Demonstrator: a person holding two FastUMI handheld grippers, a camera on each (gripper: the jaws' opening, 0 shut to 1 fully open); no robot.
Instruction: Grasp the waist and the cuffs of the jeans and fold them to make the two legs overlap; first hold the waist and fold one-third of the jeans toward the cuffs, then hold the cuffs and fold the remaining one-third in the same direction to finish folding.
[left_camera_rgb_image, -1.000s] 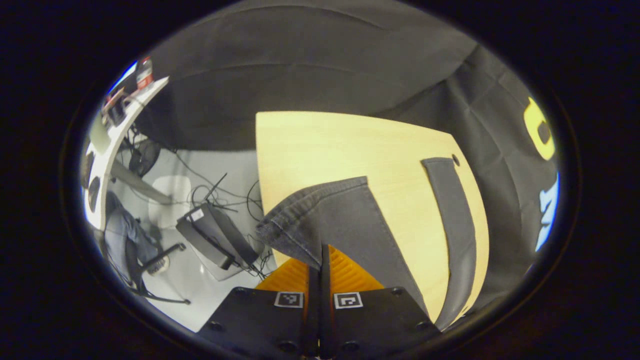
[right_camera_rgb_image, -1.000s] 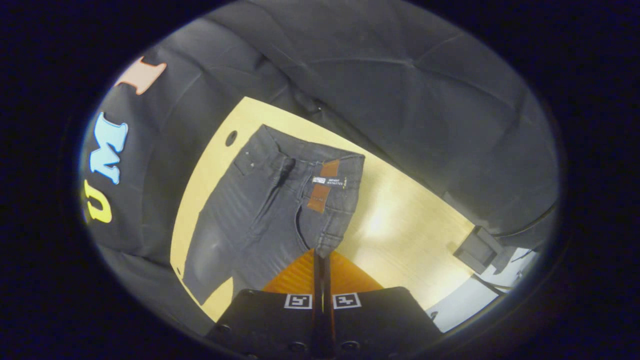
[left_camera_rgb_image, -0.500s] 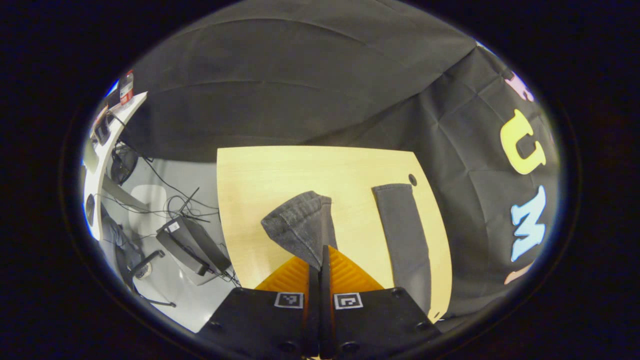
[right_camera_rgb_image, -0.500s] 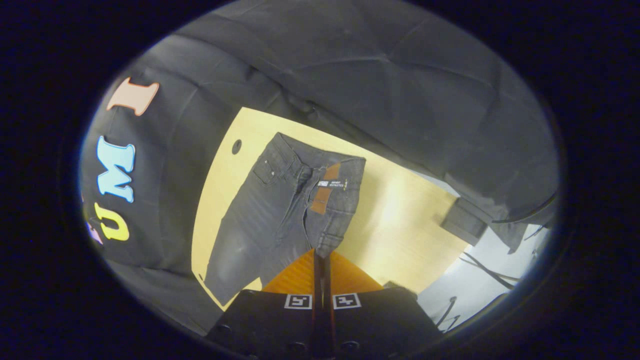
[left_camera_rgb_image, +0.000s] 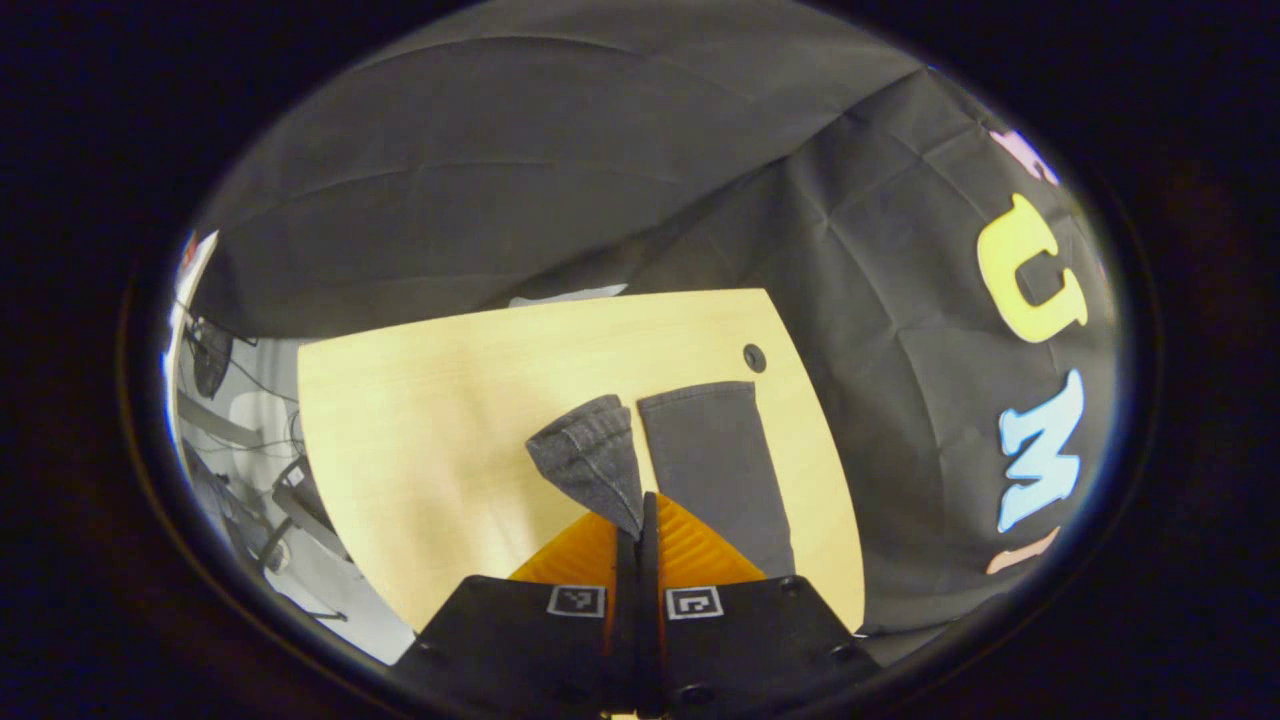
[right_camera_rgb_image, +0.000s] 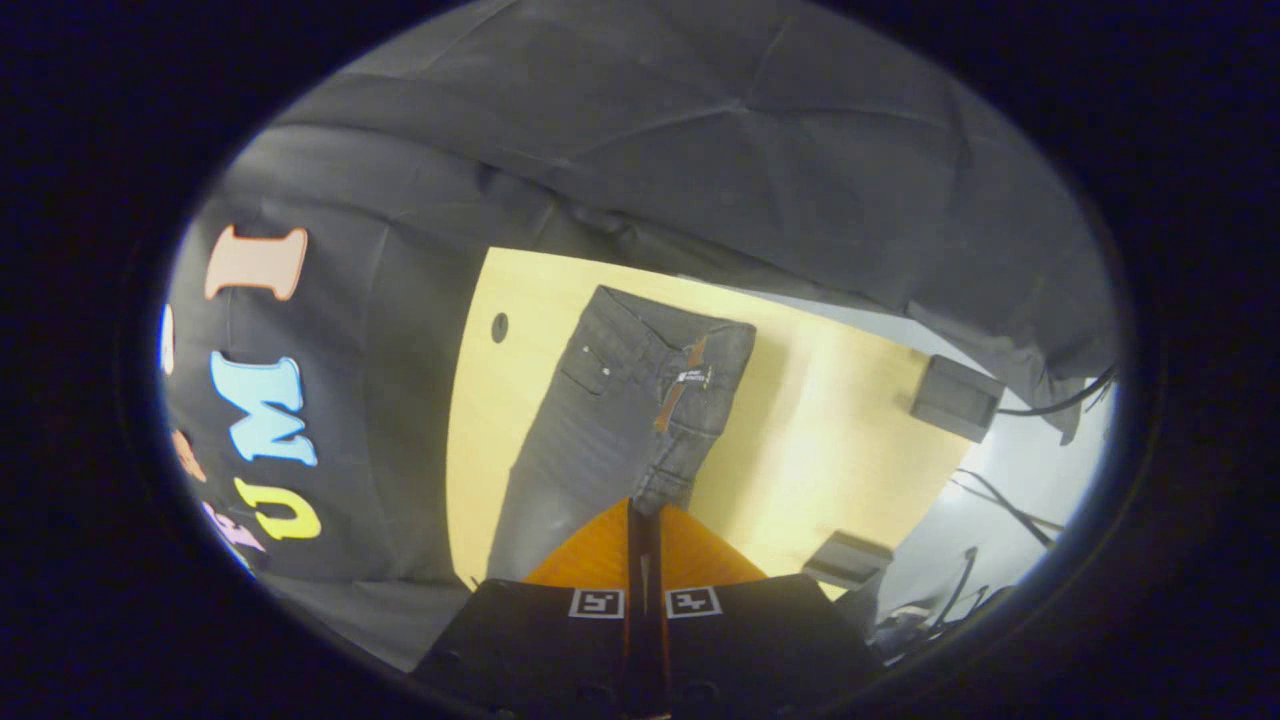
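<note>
Dark grey jeans lie on a pale wooden table. In the left gripper view my left gripper is shut on one cuff, lifted above the table. That cuff hangs just left of the other leg, which lies flat. In the right gripper view my right gripper is shut on the near corner of the waist. The waist is raised and partly turned over. The waistband, with a brown patch, faces the far side. The rest of the jeans slopes down to the table.
A round cable hole sits near the table's corner by the booth wall. The same hole appears in the right gripper view. Dark boxes and cables lie beyond the table's far edge. Office gear stands on the floor at the left.
Both grippers have risen and swung toward the flat leg. The held cuff now hangs beside that leg. The lifted waist half has turned further over the other half.
</note>
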